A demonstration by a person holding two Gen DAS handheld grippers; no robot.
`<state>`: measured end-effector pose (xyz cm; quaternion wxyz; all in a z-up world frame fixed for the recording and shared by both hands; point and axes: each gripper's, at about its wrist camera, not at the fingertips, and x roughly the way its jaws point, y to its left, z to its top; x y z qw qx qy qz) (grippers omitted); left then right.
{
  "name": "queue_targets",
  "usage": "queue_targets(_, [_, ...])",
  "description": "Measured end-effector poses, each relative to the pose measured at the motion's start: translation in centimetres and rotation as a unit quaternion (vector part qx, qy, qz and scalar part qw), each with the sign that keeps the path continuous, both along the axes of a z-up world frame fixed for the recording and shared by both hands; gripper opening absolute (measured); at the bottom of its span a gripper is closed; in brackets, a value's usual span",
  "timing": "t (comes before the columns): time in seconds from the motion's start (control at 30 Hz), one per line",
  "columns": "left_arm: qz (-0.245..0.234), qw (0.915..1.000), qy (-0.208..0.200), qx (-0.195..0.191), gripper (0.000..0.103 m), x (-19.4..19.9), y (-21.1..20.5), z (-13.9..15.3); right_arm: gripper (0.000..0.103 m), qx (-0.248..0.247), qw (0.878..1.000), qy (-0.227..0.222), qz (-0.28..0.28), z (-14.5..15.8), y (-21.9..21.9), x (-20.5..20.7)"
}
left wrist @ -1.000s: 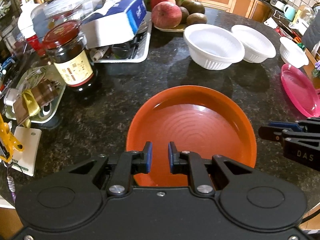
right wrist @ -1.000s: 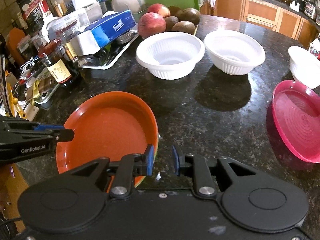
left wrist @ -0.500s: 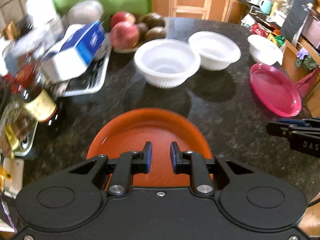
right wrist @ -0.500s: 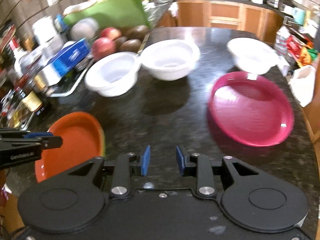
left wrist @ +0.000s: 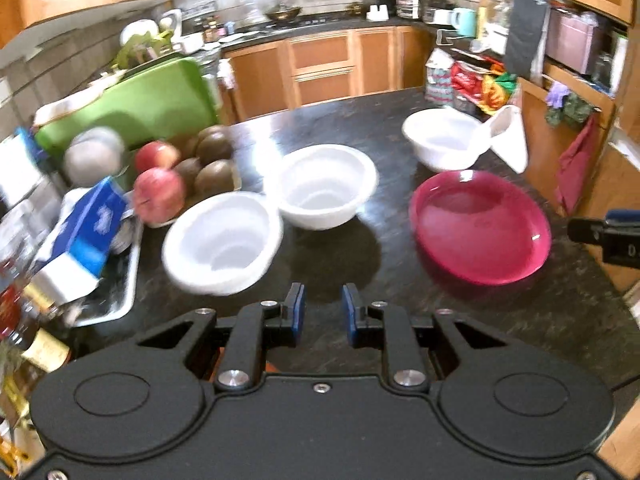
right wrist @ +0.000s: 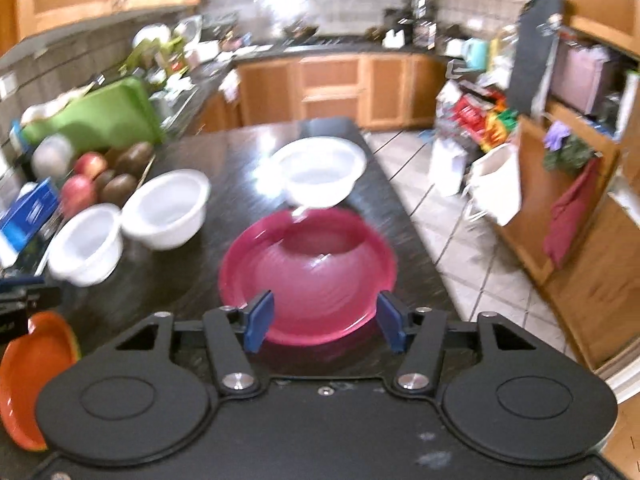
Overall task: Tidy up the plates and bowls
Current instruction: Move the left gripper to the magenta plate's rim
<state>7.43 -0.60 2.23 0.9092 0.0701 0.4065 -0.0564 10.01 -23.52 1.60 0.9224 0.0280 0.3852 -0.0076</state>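
Now we are nearing pink plate (right wrist: pixel 308 276), both hand-held grippers (right wrist: pixel 324 322) (left wrist: pixel 323 310) just widening, empty; risking shoving plate off worktop (right wrist: pixel 224 168).

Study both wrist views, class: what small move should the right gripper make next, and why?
Probably ease the right gripper forward and down to the near rim of the pink plate. Its jaws have just been opening and stand wide with nothing between them, pointed at that plate, which lies alone on the counter. The orange plate already lies to the left, where the pink one could be stacked.
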Motion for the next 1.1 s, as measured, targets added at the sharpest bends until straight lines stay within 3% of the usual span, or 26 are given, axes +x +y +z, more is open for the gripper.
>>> queue_targets(0.1, [-0.016,0.9997,-0.001,-0.019,0.031,1.1,-1.3,0.5,0.07,-0.001,0.999,-0.025,-0.041,0.7,-1.9,0.3])
queue_targets(0.17, [-0.021,0.9994,-0.004,-0.029,0.031,2.0,-2.0,0.9,0.07,-0.007,0.997,-0.035,-0.061,0.8,-2.5,0.6])
queue_targets(0.47, [-0.033,0.9975,0.011,-0.061,0.031,6.0,-4.3,1.1,0.07,-0.019,0.999,-0.038,-0.028,0.8,-4.4,4.8])
queue_targets(0.9, [-0.019,0.9942,0.072,-0.077,0.031,11.1,-6.8,-2.8,0.069,-0.006,0.999,0.029,0.012,-3.5,-4.7,10.8])
queue_targets(1.1, [-0.002,0.9883,0.113,-0.103,0.031,13.0,-6.7,-4.9,0.066,-0.009,0.997,0.073,0.027,-6.4,-4.4,13.7])
